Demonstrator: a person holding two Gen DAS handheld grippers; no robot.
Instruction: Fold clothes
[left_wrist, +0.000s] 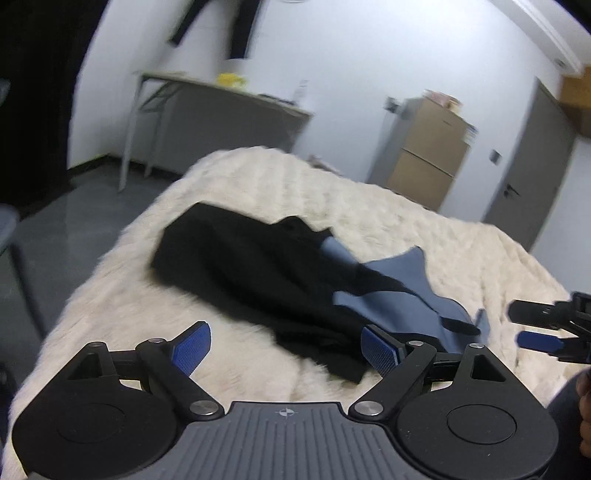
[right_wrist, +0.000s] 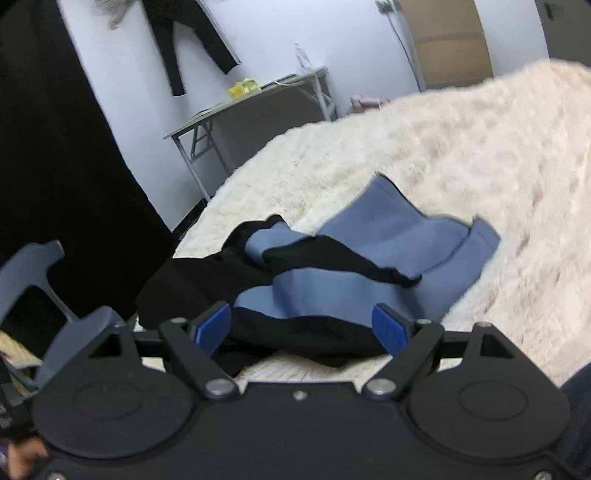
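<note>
The left gripper (left_wrist: 286, 349) has its fingers (left_wrist: 192, 345) spread wide with nothing between them. Just ahead of them, toward the right fingertip, lies the garment (left_wrist: 258, 273) — a crumpled black and blue heap on the fluffy cream bed (left_wrist: 369, 192). The right gripper (right_wrist: 303, 328) also stands released, its fingers (right_wrist: 388, 328) either side of the garment's (right_wrist: 332, 288) near black edge — blue panels crossed by a black band.

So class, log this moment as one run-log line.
left gripper: open, empty | right gripper: open, empty | black-and-blue garment: crumpled, unfolded | fluffy blanket: beneath
</note>
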